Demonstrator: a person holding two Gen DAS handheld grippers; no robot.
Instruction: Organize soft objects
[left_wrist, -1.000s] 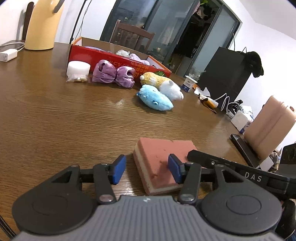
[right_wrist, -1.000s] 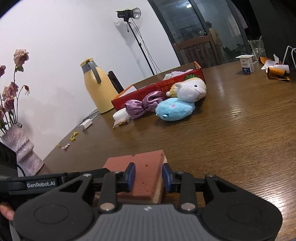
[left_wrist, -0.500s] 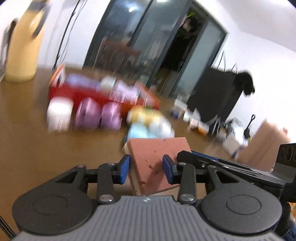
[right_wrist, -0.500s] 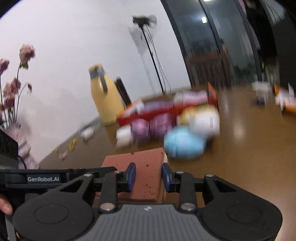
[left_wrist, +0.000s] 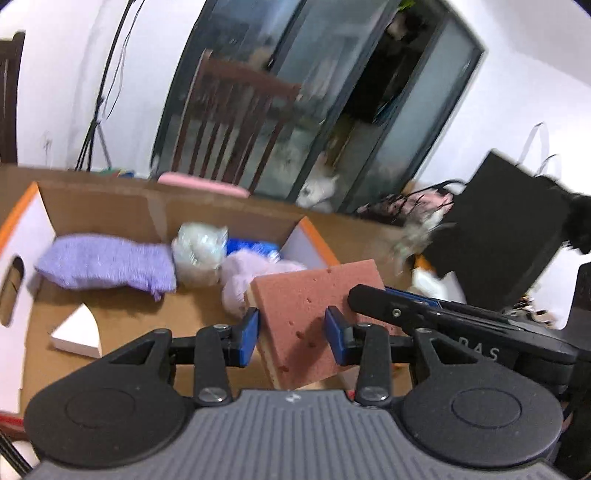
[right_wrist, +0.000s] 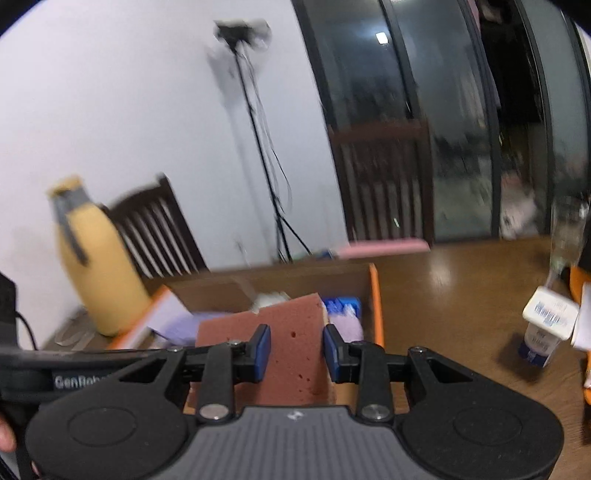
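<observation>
A red-brown sponge with a pale underside hangs tilted over the open cardboard box. My left gripper is shut on one side of it, blue pads pressing in. My right gripper is shut on the other side of the same sponge, above the box's orange-edged flap. Inside the box lie a purple knitted cloth, a white bundle, a pale lilac soft thing and something blue, partly hidden.
A yellow jug stands left of the box on the wooden table. A small white carton sits at the right. Wooden chairs and a light stand are behind the table; a black bag is at the right.
The left jaws closed onto the sponge on the table. Both grippers then lifted it and carried it forward past the plush toys to above the open box.
</observation>
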